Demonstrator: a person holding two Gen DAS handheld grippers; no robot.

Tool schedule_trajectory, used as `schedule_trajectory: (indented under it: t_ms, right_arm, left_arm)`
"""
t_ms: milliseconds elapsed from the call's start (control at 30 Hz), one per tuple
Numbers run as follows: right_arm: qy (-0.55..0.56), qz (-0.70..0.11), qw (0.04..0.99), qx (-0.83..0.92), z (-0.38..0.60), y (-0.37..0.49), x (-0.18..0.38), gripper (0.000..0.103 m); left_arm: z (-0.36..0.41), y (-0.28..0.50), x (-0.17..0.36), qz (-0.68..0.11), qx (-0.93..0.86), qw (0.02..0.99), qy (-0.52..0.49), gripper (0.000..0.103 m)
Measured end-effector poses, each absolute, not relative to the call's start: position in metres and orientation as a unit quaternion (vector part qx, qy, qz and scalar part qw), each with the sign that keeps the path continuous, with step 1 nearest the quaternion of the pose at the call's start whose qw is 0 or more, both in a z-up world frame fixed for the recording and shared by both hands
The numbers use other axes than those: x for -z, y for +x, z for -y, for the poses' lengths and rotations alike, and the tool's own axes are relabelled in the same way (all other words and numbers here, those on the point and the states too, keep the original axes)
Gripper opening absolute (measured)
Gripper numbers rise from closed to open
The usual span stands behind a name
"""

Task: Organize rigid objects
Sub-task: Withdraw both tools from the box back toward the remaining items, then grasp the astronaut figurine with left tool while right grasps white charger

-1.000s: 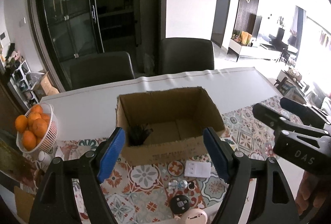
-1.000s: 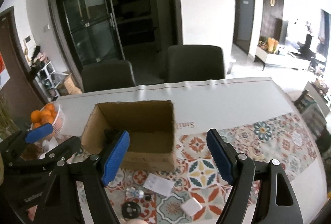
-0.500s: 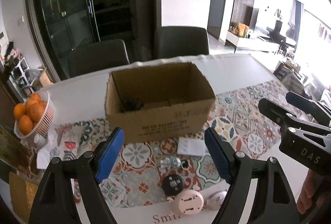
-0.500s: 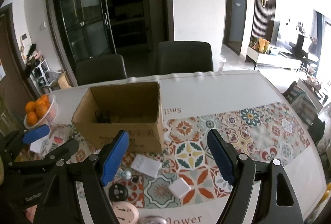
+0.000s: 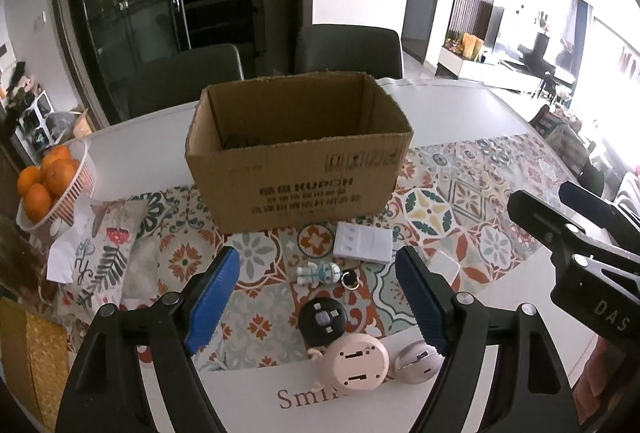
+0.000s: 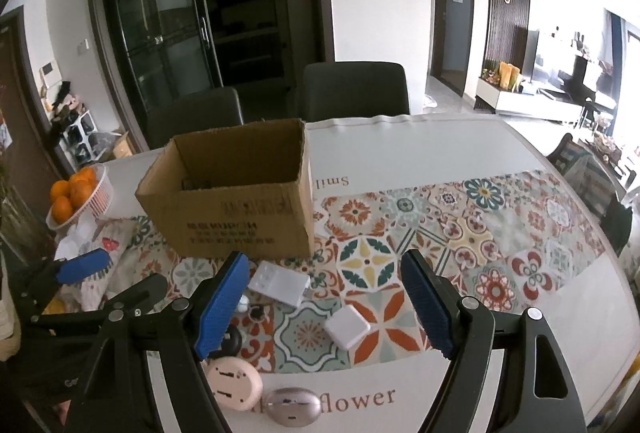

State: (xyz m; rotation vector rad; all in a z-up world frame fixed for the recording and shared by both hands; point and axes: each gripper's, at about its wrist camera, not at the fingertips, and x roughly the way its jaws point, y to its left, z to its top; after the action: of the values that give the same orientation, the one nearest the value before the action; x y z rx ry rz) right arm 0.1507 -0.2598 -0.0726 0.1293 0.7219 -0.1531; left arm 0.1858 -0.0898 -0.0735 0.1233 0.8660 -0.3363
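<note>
An open cardboard box (image 5: 298, 169) stands mid-table, a dark item inside; it also shows in the right wrist view (image 6: 236, 209). In front lie a white switch plate (image 5: 363, 242), a small astronaut figure (image 5: 319, 272), a black round remote (image 5: 322, 317), a pink round device (image 5: 355, 361), a grey oval device (image 6: 294, 406) and a white square block (image 6: 347, 326). My left gripper (image 5: 318, 305) is open above the remote and figure. My right gripper (image 6: 326, 309) is open above the white block.
A white basket of oranges (image 5: 54, 181) stands at the left edge beside a patterned cloth (image 5: 106, 253). Two dark chairs (image 6: 356, 93) stand behind the table. A patterned runner (image 6: 460, 233) covers the table's near half.
Both grippers pulled back and lowered toward the table's near edge; the box looks farther and the small objects in front came into fuller view. Both stayed open.
</note>
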Motion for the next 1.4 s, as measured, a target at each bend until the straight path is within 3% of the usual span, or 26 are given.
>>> schedule_trajectory:
  t_ms: [667, 1400]
  right_arm:
    - [0.093, -0.392, 0.912, 0.071, 0.258, 0.144, 0.127, 0.079]
    - [0.103, -0.456, 0.88, 0.082, 0.27, 0.183, 0.193, 0.079]
  left_arm:
    - [0.082, 0.178, 0.12, -0.434, 0.158, 0.887, 0.034, 0.08]
    - [0.092, 0.22, 0.181, -0.477, 0.145, 0.865, 0.05, 0.08]
